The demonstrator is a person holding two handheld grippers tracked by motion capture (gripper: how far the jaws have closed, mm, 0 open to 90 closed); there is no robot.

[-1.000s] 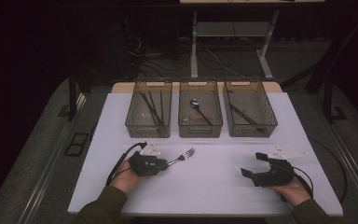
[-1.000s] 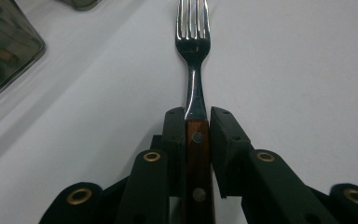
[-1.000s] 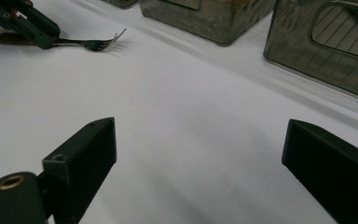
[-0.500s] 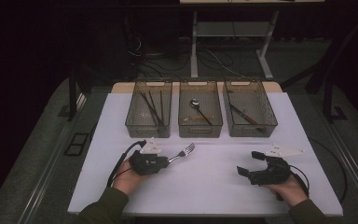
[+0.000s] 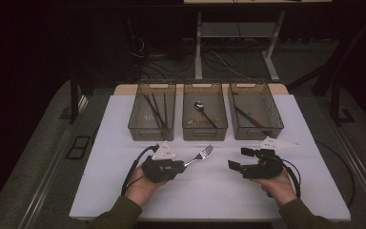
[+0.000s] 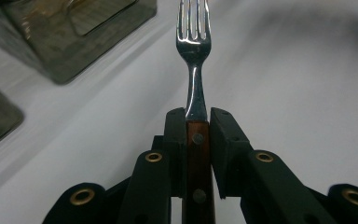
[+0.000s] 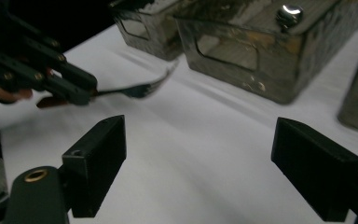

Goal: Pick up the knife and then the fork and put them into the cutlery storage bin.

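Both hands drifted up toward the middle tray (image 5: pixel 205 131) since earlier. Left gripper (image 5: pixel 183 165) is clamped on the fork (image 5: pixel 201 156), tines aimed at that tray, just short of it. Right gripper (image 5: pixel 242 160), empty, jaws just narrowed a bit, sits farther off.

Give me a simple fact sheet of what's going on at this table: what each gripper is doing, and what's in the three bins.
left gripper: shut on the wooden handle of a fork, tines pointing toward the bins
right gripper: wide apart with nothing between its jaws, which have just been closing a little
left bin: long dark sticks, perhaps chopsticks
middle bin: a spoon
right bin: one long utensil, kind unclear
table: white top, bins in a row at the far side
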